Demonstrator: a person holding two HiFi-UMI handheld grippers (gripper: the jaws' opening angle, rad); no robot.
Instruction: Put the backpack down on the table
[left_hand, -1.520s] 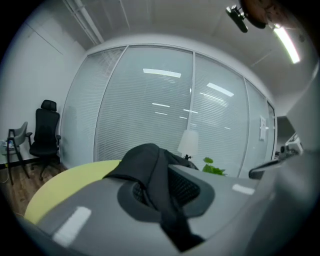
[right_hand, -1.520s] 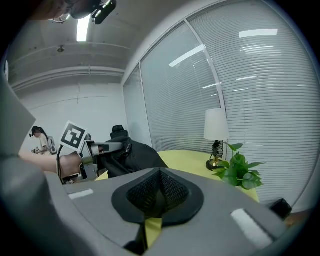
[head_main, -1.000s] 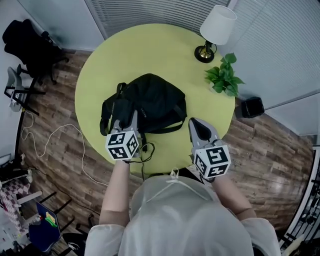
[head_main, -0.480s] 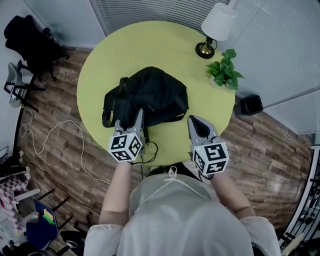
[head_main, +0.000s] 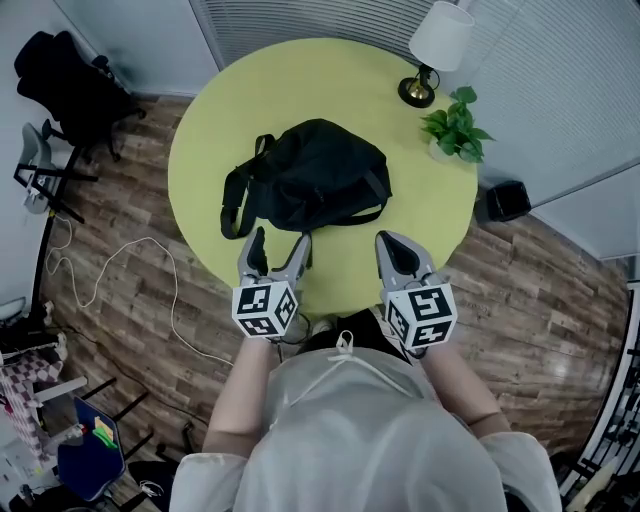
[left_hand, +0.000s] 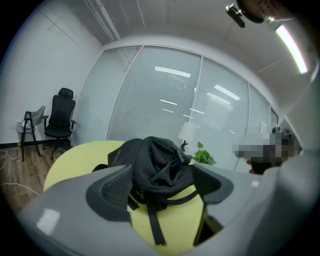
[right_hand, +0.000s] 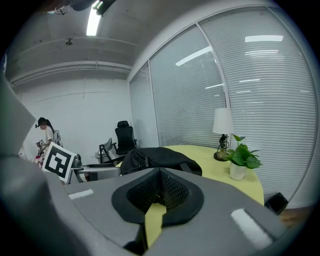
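1. Now backpack (head_main: 310, 175) sits mid table (head_main: 300, 80); job looks done.
2. L gripper (head_main: 280, 238), at bag's 6 o'clock: jaws just opened wide, nothing in them.
3. R gripper (head_main: 390, 243), 5 o'clock: closed, empty.

The person's torso (head_main: 350, 430) hid the table's (head_main: 300, 90) near edge, and the left gripper's (left_hand: 161, 186) pads (left_hand: 112, 192) covered the backpack's (left_hand: 160, 160) lower corners.

Left tool (head_main: 280, 242) and right tool (head_main: 386, 241): grey moulded bodies, tapered jaws lined with black mesh-textured pads (left_hand: 111, 192). At 6 o'clock of each in head view, white cube with black square markers: left cube (head_main: 266, 310), right cube (head_main: 422, 317). Worn: pale short-sleeved top (head_main: 350, 440), thin cord (head_main: 347, 350) tied at neckline.
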